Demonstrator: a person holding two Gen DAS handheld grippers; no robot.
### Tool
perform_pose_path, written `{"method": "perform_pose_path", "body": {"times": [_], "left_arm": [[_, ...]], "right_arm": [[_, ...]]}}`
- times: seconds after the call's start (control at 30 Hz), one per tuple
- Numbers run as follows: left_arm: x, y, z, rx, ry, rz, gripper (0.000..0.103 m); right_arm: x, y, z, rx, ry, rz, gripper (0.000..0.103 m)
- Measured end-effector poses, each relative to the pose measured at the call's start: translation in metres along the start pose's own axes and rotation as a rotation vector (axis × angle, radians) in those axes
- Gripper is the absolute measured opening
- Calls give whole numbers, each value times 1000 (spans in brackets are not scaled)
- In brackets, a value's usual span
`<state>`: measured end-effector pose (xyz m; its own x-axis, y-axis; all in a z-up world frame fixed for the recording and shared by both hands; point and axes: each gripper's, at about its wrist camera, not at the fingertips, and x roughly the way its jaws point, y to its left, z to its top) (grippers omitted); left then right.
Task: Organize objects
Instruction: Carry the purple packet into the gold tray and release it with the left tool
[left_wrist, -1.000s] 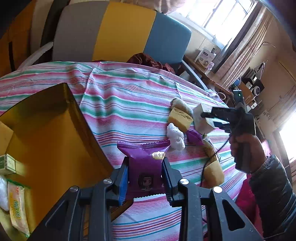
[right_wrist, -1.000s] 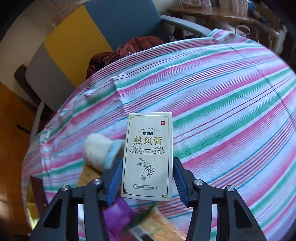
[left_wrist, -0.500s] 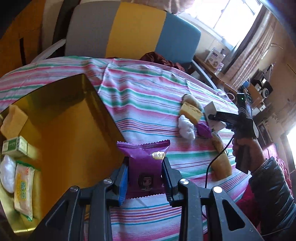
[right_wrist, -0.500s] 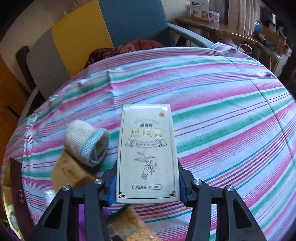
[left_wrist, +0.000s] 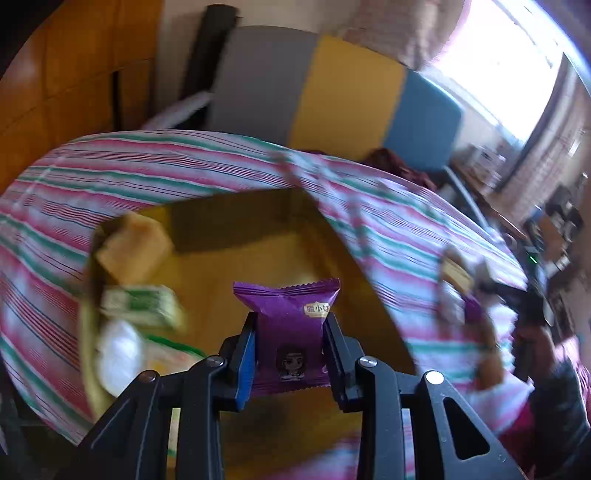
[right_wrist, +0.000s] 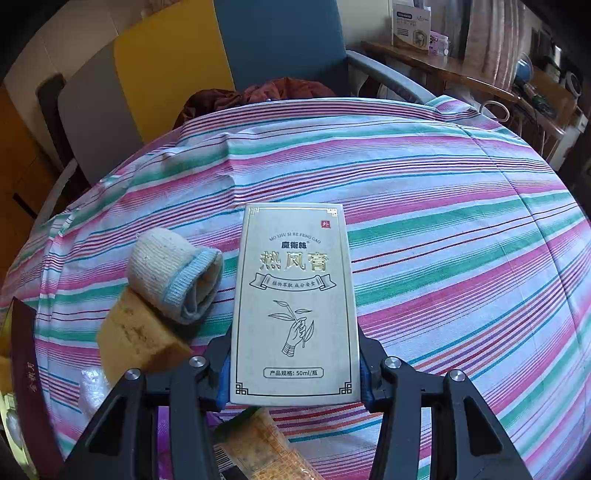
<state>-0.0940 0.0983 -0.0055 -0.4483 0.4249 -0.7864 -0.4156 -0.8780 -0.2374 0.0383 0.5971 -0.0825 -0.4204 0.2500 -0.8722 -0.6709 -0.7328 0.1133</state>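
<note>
Left wrist view. Purple crinkle-edged foil snack packet (left_wrist: 291, 332), printed with a cartoon girl's face and a small gold label; upright, clamped by its lower half between the pads of the left claw (left_wrist: 290, 356), top edge standing above the fingertips. Beneath and behind it: gold-lined open cardboard box (left_wrist: 236, 269) on the striped-cloth worktop (left_wrist: 155, 166). Box holds, along its left side, a tan sponge block (left_wrist: 133, 247), a green-and-white small carton (left_wrist: 142, 306) and a white wrapped item (left_wrist: 118, 354); all motion-blurred. Half a second ago the packet hung over the box's right edge; now it is over the box interior.

Right wrist view. Cream rectangular cardboard carton with gold Chinese lettering and a hand-and-sprig drawing (right_wrist: 295, 302); upright, gripped at its lower sides by the right claw (right_wrist: 295, 373), above the worktop. Left of it: rolled cream sock with blue cuff (right_wrist: 177, 273) resting against a yellow sponge (right_wrist: 140, 336). Carton and grip unchanged from earlier.
</note>
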Motion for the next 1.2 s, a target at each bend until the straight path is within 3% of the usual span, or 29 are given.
{"method": "perform_pose_path", "body": {"times": [0.23,0.43,0.6,0.8,0.97,1.2], "left_arm": [[56,49,43,-51,78,69,32],[109,71,62,-84,155,129,33],[133,93,72,-112,175,223,33],[134,94,74,-109,173,231,43],[123,89,72,-106,148,209,60],[85,74,65,-66,58,234,62]], "right_arm": [[-1,4,-2,-26,0,-15,51],[1,2,-3,-27,3,-26,51],[3,3,-2,-37,3,-30,51],[3,3,-2,-42,2,-30,51],[2,3,-2,-40,0,-29,51],[2,0,-2,-35,-8,-31,51]]}}
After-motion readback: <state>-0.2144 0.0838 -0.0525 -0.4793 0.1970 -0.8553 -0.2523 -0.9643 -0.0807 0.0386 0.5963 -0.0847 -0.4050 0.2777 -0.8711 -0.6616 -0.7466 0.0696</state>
